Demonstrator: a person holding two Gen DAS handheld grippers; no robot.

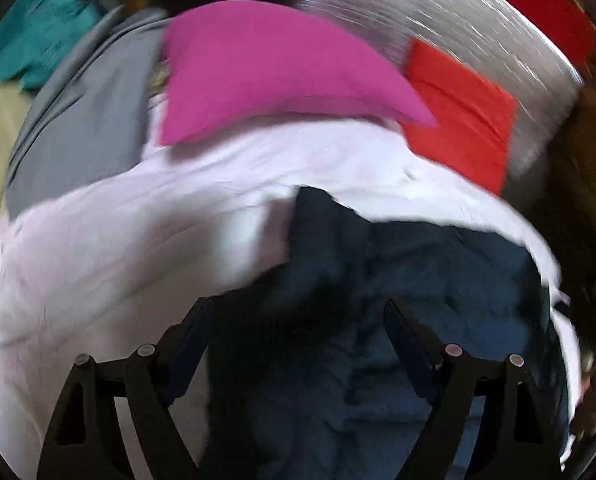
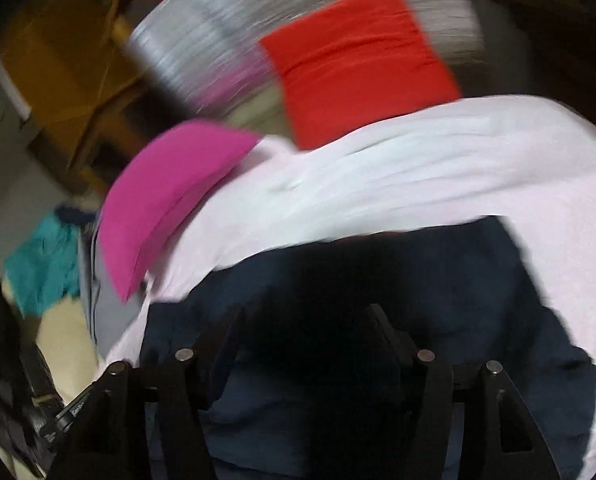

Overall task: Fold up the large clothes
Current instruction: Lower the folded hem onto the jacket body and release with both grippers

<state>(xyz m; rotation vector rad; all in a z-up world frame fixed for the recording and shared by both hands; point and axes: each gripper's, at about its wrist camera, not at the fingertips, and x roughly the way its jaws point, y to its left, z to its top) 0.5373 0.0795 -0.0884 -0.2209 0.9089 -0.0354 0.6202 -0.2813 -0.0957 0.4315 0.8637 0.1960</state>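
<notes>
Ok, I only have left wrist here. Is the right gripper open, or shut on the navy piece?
Observer: The right gripper is open, jaws wide apart above the navy garment, no cloth visibly pinched.
Operator: Anything further out on that side?
Observer: A brown cardboard box, beyond the magenta folded cloth.
Operator: And lower down?
Observer: A black object at the lower left edge of the right wrist view, too blurred to identify.
</notes>
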